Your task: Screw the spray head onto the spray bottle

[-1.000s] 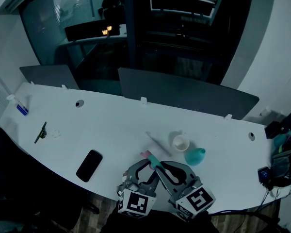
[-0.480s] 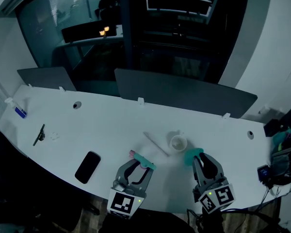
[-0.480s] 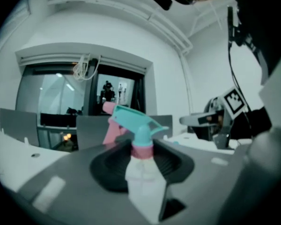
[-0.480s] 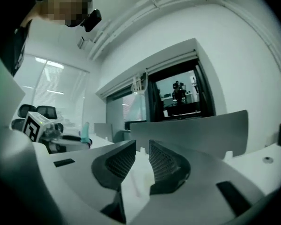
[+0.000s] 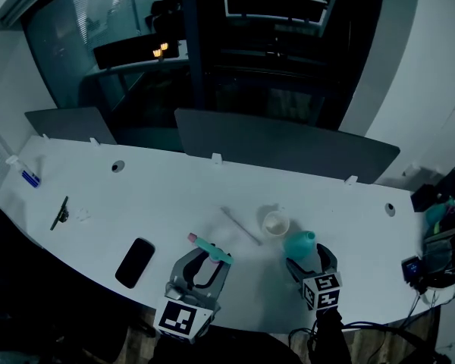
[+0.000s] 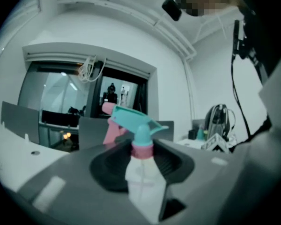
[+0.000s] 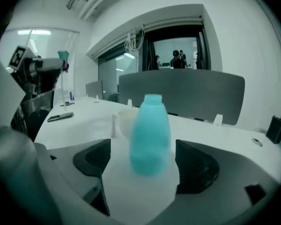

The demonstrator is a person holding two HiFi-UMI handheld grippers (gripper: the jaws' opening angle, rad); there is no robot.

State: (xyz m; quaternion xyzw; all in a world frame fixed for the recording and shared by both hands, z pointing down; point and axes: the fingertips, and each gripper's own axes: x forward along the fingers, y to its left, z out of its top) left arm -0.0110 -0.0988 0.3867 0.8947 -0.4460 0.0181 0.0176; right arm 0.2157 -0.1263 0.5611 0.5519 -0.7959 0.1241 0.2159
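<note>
The left gripper clamps the spray head, well left of the white cup. The right gripper has just opened its jaws wide. The teal spray bottle stands upright between them, just beside the cup, apparently untouched.

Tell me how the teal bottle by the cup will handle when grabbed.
The teal bottle stands upright, taller than wide, so a sideways nudge could tip it. Its smooth rounded plastic looks slippery and probably light. Uncapped, it might spill any contents.
</note>
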